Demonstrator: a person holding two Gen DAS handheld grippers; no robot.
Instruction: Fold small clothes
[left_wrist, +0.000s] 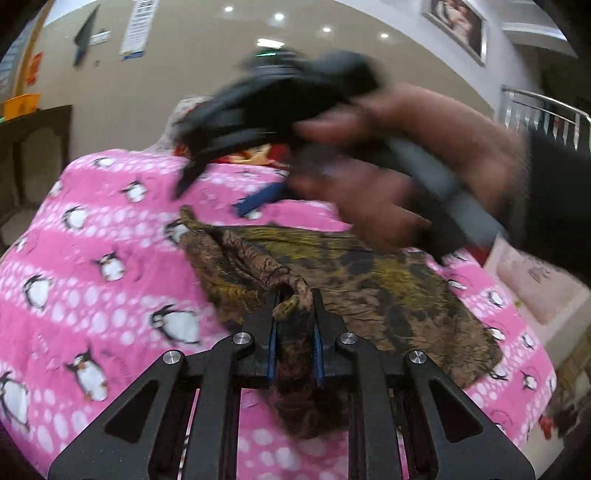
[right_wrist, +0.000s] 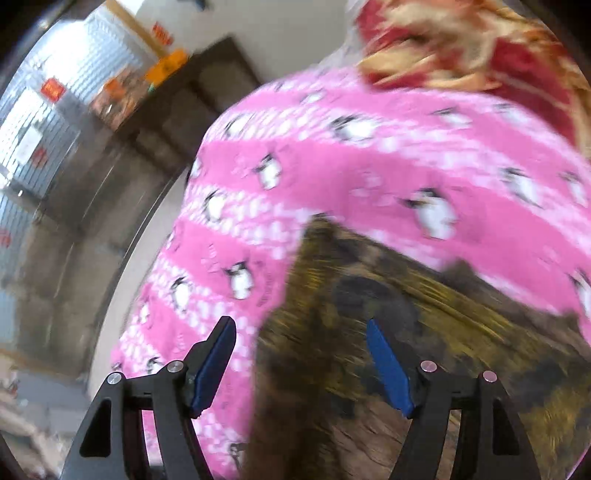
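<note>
Pink fleece with white dots and penguins covers the surface I work over; this blanket (left_wrist: 110, 229) is my landmark. One small garment (left_wrist: 369, 280), brown and mustard yellow with dark mottling, lies spread across the middle of the blanket. I count two grippers, one garment, one blanket.

My left gripper (left_wrist: 295, 306) has its fingers drawn nearly together on a bunched fold of the garment. The cloth rises from the blanket, passes between the blue pads (left_wrist: 272, 347) and hangs out behind them toward the camera. The rest of the garment stretches away from the grip, flat on the blanket.

My right gripper (right_wrist: 301, 363) is spread wide with nothing between its blue pads (right_wrist: 388, 369). It hovers above the garment (right_wrist: 406, 332), whose edge runs under the gap; one finger sits over the blanket (right_wrist: 332, 166), the other over the cloth. That view is blurred, so I cannot tell if it touches.

From the left camera, the right gripper (left_wrist: 221, 184) and the hand (left_wrist: 406, 166) holding it show blurred above the blanket's far side.

Red and cream cloth (right_wrist: 480, 48) lies at the blanket's far edge.
</note>
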